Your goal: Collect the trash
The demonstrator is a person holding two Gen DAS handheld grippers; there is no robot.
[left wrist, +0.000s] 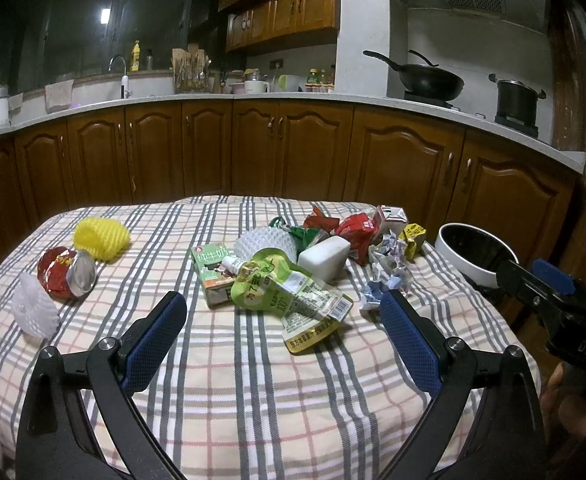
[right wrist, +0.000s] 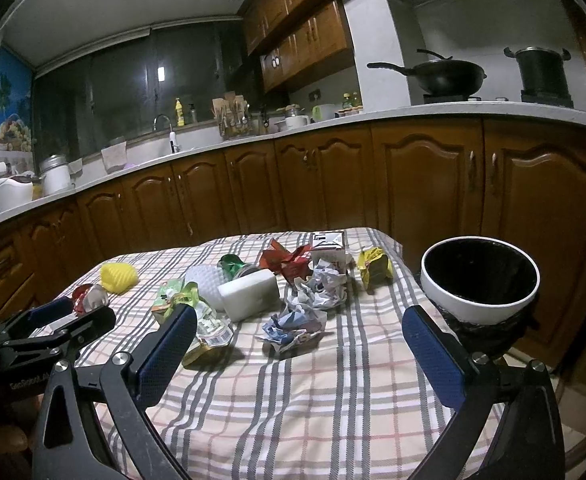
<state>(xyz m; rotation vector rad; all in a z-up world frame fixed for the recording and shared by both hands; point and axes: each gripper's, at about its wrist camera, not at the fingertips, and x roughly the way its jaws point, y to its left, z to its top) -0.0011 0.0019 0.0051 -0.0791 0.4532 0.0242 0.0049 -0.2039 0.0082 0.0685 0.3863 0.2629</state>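
Beside the white bin (right wrist: 480, 280), my left tongs (left wrist: 283, 330) and right tongs (right wrist: 299, 346) gape empty; crumpled paper (right wrist: 293, 326) could slip free and miss the rim.

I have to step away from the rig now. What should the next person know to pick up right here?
Left gripper: open, empty, above the near part of the table.
Right gripper: open, empty, near the table's right edge.
Bin: white rim, black liner, off the table's right edge; no trash visible inside.
Trash, all on the cloth: green pouch, milk carton, crumpled paper, white block, red wrappers, yellow wrapper, crushed can, yellow foam net, white foam net.
Done: nothing visibly. Left: everything.
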